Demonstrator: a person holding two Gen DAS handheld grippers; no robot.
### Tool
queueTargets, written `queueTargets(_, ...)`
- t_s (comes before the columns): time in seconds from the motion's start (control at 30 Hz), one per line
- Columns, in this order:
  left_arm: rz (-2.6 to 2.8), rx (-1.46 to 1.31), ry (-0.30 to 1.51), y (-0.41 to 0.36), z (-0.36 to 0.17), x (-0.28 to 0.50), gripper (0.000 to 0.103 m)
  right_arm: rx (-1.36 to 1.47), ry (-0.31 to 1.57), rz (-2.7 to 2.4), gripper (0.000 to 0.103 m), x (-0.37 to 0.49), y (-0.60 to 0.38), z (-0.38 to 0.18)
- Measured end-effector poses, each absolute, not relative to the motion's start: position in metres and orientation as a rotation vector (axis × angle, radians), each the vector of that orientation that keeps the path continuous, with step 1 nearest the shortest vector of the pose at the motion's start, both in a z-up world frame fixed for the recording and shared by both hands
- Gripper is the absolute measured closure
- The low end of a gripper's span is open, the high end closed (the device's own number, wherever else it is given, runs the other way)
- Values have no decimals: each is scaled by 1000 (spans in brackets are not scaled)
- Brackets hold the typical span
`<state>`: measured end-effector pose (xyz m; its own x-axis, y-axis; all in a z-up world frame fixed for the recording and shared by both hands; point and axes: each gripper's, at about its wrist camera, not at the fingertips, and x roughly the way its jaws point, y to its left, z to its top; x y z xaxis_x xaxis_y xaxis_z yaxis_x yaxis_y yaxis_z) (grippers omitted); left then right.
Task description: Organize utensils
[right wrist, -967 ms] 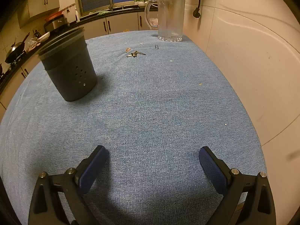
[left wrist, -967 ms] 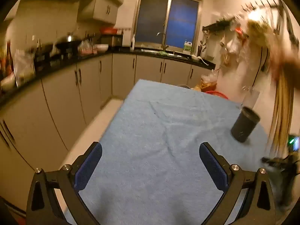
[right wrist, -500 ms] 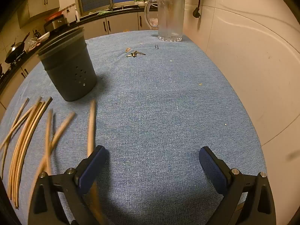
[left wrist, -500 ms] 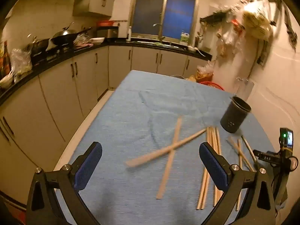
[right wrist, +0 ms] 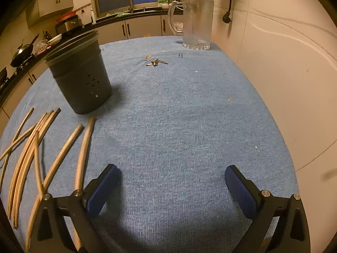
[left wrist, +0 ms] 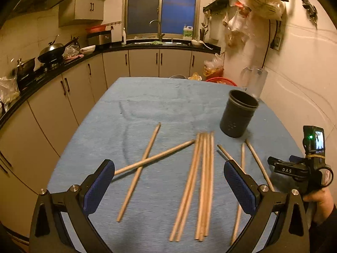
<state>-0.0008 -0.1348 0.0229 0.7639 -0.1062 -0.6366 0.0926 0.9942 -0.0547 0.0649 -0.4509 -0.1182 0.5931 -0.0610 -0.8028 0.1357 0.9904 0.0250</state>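
Observation:
Several wooden chopsticks (left wrist: 203, 179) lie scattered on the blue cloth-covered table (left wrist: 147, 109); two cross at the left (left wrist: 145, 160) and a bundle lies in the middle. A dark perforated holder cup (left wrist: 238, 115) stands upright beyond them. My left gripper (left wrist: 168, 186) hovers open above the chopsticks with nothing between its fingers. In the right wrist view the chopsticks (right wrist: 35, 147) lie at the left, the cup (right wrist: 81, 78) behind them. My right gripper (right wrist: 171, 189) is open over bare cloth. It also shows in the left wrist view (left wrist: 303, 168), held by a hand.
A clear glass mug (right wrist: 194, 21) stands at the table's far end by the wall (right wrist: 273, 63). Small keys (right wrist: 155, 62) and crumbs lie on the cloth. Kitchen cabinets (left wrist: 63, 97) and a counter run along the left and back.
Chopsticks dropped onto the cloth during the last second and have settled. The left gripper's view has tilted down and lifted. The right gripper has not moved.

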Motion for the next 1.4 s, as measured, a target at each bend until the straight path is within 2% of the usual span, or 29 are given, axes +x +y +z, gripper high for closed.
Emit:
queueTargets(0.27, -126, 14, 681, -143, 20, -29, 0, 50, 590, 8, 2, -54, -416, -37)
queueTargets(0.5, -137, 37, 655, -123, 28, -63, 0, 70, 329, 19, 2, -140, -374, 4)
queueTargets(0.77, -121, 33, 567, -107, 36, -100, 0, 74, 226, 12, 2, -190, -348, 7)
queueTargets(1.0, -129, 23, 559, -103, 30, -113, 0, 116, 204, -79, 2, -218, -349, -4)
queueTargets(1.4, -133, -5, 496, -95, 36, -130, 0, 94, 186, -117, 2, -224, -350, -1)
